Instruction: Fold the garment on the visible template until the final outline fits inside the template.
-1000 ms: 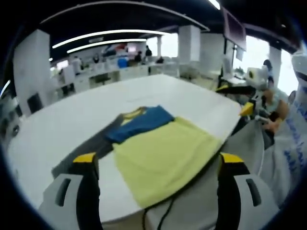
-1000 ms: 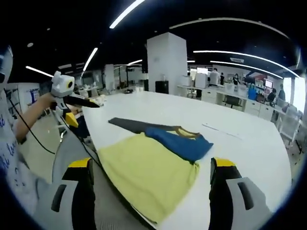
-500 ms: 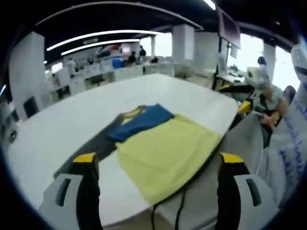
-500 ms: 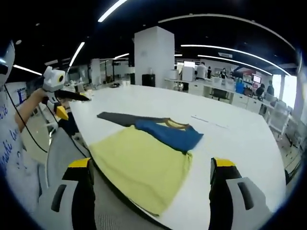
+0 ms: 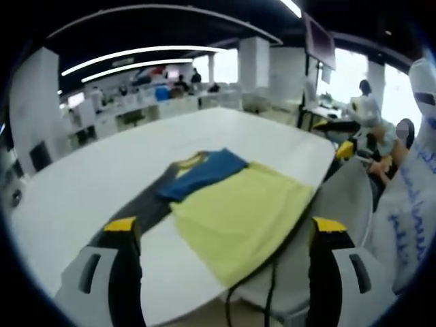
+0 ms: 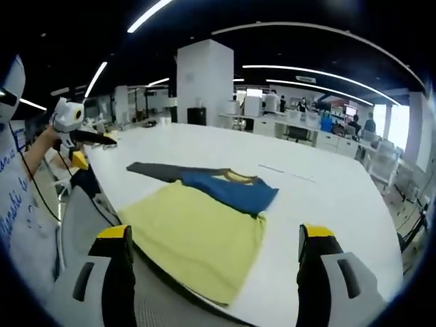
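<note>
Garment, yellow body with blue top, is lying flat on the white desk, partly over a dark template. Both grippers' fingers are hanging spread apart, holding nothing, near the desk edge.

The folded yellow and blue cloth garment lies on the large white table, at its near edge. A flat dark grey template strip lies partly under the garment and extends beyond it along the table. Both grippers hang apart from the garment, jaws spread.
</note>
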### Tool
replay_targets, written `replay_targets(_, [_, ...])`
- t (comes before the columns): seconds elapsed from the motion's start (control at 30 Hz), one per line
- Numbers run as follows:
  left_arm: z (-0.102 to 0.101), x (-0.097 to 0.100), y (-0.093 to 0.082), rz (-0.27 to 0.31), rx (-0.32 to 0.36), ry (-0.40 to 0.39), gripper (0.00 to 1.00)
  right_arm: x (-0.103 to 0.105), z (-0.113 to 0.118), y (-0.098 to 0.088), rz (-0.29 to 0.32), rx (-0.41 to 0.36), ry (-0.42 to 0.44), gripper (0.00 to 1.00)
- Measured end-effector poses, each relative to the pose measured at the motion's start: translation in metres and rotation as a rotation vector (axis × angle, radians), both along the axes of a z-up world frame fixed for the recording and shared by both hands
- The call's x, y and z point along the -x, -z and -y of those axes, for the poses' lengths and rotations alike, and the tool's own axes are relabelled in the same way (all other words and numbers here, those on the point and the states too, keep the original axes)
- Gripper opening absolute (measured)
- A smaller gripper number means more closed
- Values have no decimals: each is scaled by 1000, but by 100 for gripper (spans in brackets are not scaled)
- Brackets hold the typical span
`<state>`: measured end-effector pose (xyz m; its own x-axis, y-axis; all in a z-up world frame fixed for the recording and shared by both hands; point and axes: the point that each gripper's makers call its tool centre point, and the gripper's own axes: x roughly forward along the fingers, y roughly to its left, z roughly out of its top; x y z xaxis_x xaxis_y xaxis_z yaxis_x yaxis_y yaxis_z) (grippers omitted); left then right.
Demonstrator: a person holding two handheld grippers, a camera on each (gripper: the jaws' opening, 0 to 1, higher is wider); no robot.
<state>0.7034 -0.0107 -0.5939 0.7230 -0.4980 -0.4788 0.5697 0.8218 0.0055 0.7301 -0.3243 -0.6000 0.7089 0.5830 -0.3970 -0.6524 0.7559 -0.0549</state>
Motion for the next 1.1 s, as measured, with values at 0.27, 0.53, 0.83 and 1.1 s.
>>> replay_targets(0.27, [-18, -12, -7, 17, 15, -26, 99, -3, -3, -2, 3, 11, 9, 100])
replay_targets(0.53, [-28, -18, -2, 2, 4, -52, 99, -6, 2, -6, -3, -7, 20, 100])
replay_targets(0.83, [-53, -18, 13, -48, 4, -104, 99, -4, -5, -6, -11, -25, 9, 100])
replay_targets(1.1, [-78, -26, 28, -80, -5, -129, 99, 1, -5, -1, -14, -26, 34, 100])
